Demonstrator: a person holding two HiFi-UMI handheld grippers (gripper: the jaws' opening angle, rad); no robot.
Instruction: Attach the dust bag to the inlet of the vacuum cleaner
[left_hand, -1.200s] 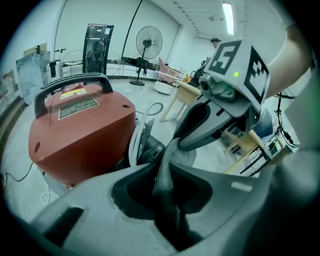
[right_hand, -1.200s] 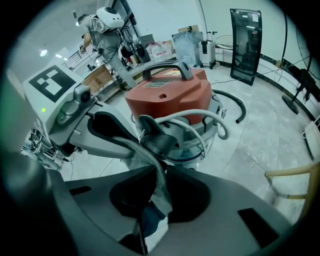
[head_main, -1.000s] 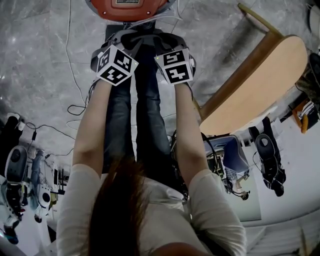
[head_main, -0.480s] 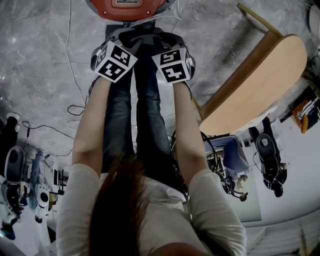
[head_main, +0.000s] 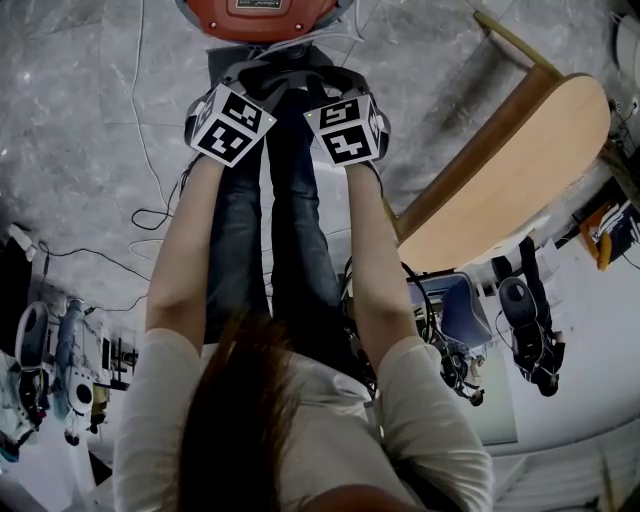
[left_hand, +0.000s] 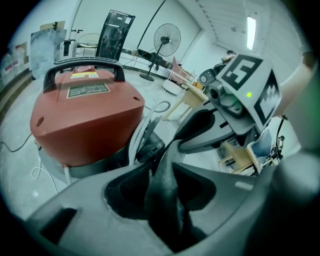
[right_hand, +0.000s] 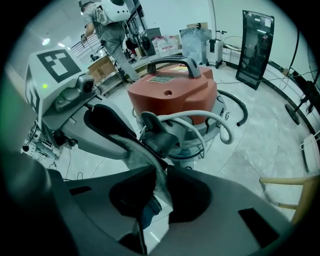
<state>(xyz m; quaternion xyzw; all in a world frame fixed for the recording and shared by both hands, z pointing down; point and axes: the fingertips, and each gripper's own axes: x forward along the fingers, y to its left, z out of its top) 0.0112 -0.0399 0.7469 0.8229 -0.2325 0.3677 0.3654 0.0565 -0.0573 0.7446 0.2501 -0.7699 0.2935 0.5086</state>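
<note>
The red vacuum cleaner (head_main: 260, 12) stands on the floor just beyond both grippers. Its black inlet (left_hand: 150, 145) faces them, also seen in the right gripper view as inlet (right_hand: 157, 140). The dark fabric dust bag (head_main: 285, 78) hangs between the two grippers, right in front of the inlet. My left gripper (left_hand: 162, 169) has just been opening its jaws; a thick fold of the bag (left_hand: 167, 197) still lies between them, loose. My right gripper (right_hand: 161, 174) has eased its jaws slightly wider, and they still pinch the bag's thin edge (right_hand: 145, 155).
A white hose (right_hand: 215, 120) loops round the vacuum's right side. A wooden chair (head_main: 510, 160) stands at the right, with cables (head_main: 150, 215) on the floor at the left. A fan (left_hand: 167, 37), a black panel (right_hand: 257, 40) and a person (right_hand: 107, 20) are farther off.
The left gripper's marker cube has rolled a little. Both grippers have kept their place in front of the vacuum, with the bag still between them.
</note>
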